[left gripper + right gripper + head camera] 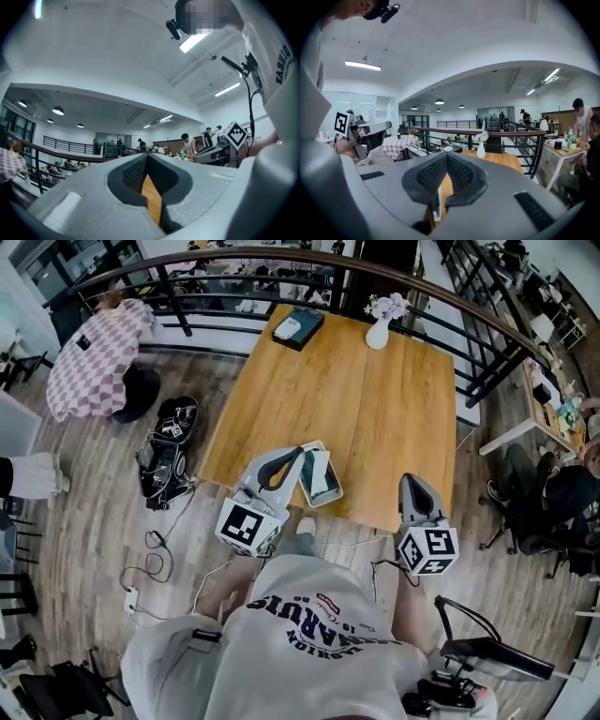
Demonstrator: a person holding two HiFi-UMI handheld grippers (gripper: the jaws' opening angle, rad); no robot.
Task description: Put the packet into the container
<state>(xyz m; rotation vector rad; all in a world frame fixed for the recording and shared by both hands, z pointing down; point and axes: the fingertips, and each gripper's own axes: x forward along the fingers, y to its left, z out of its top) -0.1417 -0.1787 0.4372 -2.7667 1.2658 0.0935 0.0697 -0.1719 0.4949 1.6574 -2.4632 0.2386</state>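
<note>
Square tabletop (375, 409), honey-coloured wood grain. At its near edge, centre frame: rectangular white-rimmed container (326, 502) with a flat dark-green packet (322, 476) lying inside it. Left gripper (298, 454) is grey and matte with mesh-textured pads; jaws closed, nothing between them, tip just beside the container's left rim. Right gripper (410, 477), lower right, has its jaws together too and stands apart from the container. Cubes carry black-and-white square markers. Grey shirt (309, 634) print is upside down, not fully legible.
</note>
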